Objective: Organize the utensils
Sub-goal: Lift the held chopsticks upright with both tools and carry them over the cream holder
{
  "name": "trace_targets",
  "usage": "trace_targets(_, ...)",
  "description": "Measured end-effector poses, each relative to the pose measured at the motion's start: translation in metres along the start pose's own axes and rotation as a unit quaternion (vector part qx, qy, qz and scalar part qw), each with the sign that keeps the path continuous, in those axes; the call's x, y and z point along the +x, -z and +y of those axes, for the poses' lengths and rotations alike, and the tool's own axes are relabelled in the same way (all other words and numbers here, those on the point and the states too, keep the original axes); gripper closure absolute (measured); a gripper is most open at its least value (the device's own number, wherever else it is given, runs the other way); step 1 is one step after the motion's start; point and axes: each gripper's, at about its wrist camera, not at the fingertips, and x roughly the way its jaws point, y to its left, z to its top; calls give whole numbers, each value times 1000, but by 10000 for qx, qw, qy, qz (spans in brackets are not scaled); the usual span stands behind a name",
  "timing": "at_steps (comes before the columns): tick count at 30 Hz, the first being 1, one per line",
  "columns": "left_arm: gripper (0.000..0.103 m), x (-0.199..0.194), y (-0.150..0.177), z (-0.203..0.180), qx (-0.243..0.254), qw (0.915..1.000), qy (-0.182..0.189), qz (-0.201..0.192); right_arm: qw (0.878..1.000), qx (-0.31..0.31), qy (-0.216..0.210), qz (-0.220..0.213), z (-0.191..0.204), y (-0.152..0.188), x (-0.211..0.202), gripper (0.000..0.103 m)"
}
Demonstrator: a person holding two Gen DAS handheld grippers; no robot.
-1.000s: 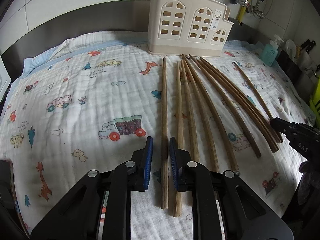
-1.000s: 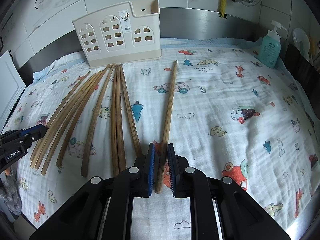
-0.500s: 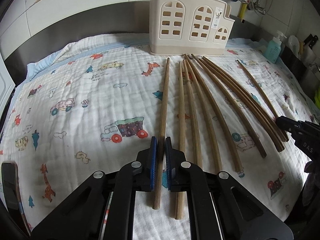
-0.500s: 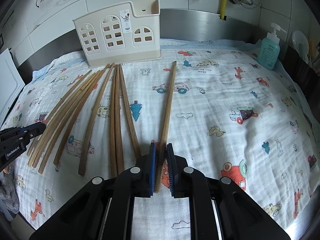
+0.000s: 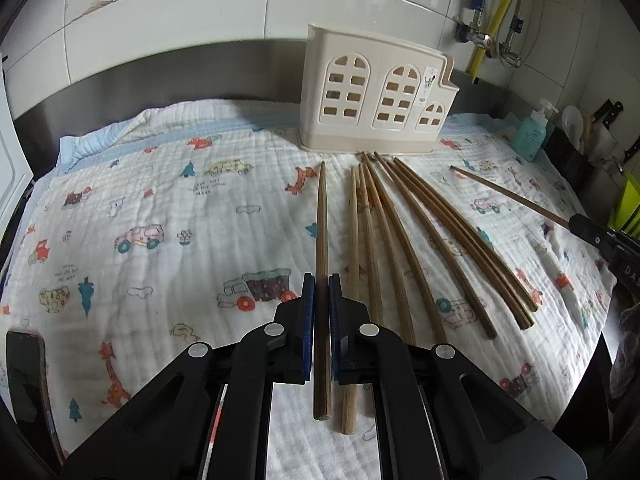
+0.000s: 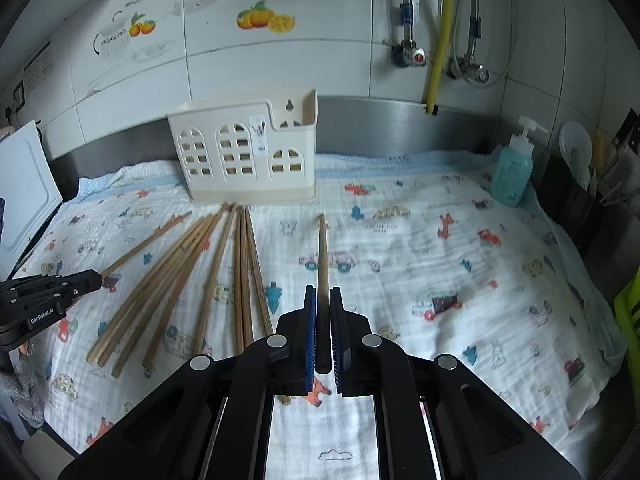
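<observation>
long brown wooden chopsticks (image 5: 400,248) fan out below centre frame; left gripper (image 5: 319,320) and right gripper (image 6: 322,328) fingers each clamp one, likely bound for the cream plastic holder (image 5: 376,96).

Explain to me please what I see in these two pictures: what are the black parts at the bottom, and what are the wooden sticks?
No robot here: a person holds a two-finger gripper in each hand, each carrying a camera looking along its fingers. One picture comes from the left gripper, the other from the right gripper. Each is shut on one long wooden chopstick, lifted off the cloth. More chopsticks lie loose on a printed cloth. Behind them stands a cream utensil holder with window-shaped holes, probably their destination. A soap bottle stands at the right.
</observation>
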Motion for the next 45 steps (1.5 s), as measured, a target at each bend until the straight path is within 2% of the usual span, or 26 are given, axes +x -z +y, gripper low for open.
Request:
trace_targets(8,98,-25,-30,1,116,9989,31,-451,9984,-97,-345,-438,-6,-54,-20,96)
trace_targets(17,98,-36,-69,3,217,9971,141,-712,9944,-318,-769,-648,-9,-117,-31,96)
trace_targets(21,98,-39,-89,-3,384,9959,143,-802,9923,-487,-849,-761,-12,-154,-42,97)
trace_targets(25,98,-41,-110,-6,412,9954,304,-803,9893,-477,-1008,-936,-16,-192,-48,97)
trace_targets(31,98,-51,-143,-17,643,9931,313,-933,9862,-499,-974,-1242,-8,-242,-34,97)
trace_targets(36,98,-75,-174,-28,848,9878,262,-1277,9848,-277,-907,-1458,-6,-274,-12,97)
trace_targets(41,98,-103,-209,-39,950,9797,224,-1751,9837,-61,-893,-1558,-7,-288,14,97)
trace_targets(45,98,-113,-233,-46,913,9722,169,-2150,9856,46,-922,-1416,-6,-285,37,97)
